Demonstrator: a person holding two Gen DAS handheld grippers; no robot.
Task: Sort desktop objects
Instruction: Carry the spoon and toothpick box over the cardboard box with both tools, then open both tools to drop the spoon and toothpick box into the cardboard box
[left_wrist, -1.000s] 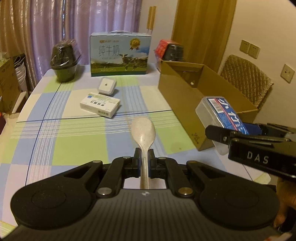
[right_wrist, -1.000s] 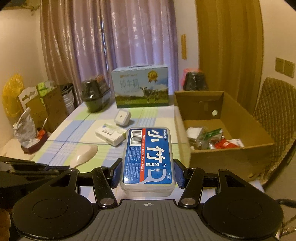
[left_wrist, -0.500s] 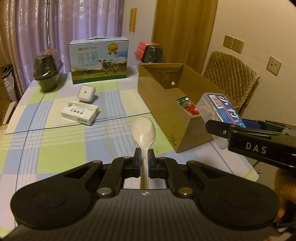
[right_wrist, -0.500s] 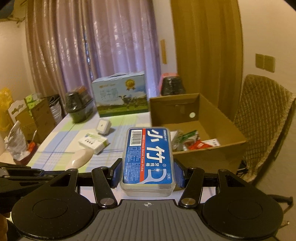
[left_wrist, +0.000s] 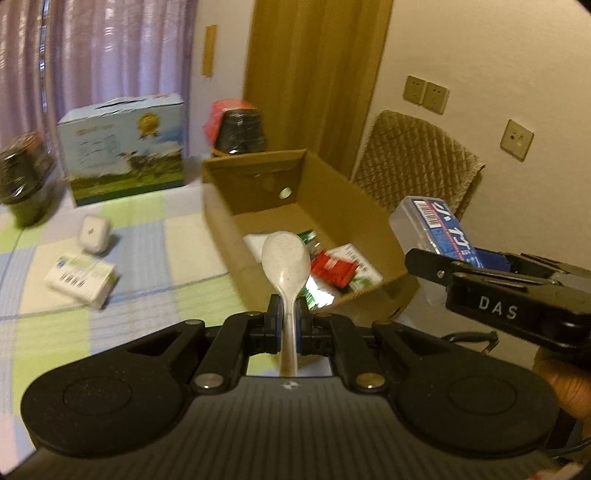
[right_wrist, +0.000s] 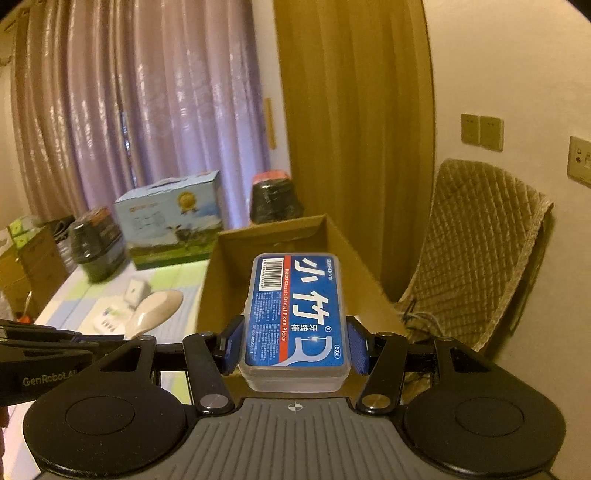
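Note:
My left gripper (left_wrist: 289, 319) is shut on the handle of a speckled white spoon (left_wrist: 286, 260), whose bowl hangs over the open cardboard box (left_wrist: 221, 218). The right gripper (right_wrist: 295, 343) is shut on a clear floss pick box with a blue label (right_wrist: 297, 314), held above the near end of the cardboard box (right_wrist: 208, 291). In the left wrist view the floss pick box (left_wrist: 436, 229) shows at the right, over the box's right wall. Several packets (left_wrist: 334, 267) lie inside the cardboard box.
On the checked tablecloth (left_wrist: 147, 266) lie a white medicine box (left_wrist: 79, 278) and a small white square device (left_wrist: 94, 238). A blue milk carton box (left_wrist: 123, 147) and dark wrapped pots (left_wrist: 240, 129) stand at the back. A padded chair (right_wrist: 476, 254) is right of the table.
Both grippers have moved right and up toward the cardboard box. The spoon's bowl now hangs over the box's inside, and the floss pick box is over its near end.

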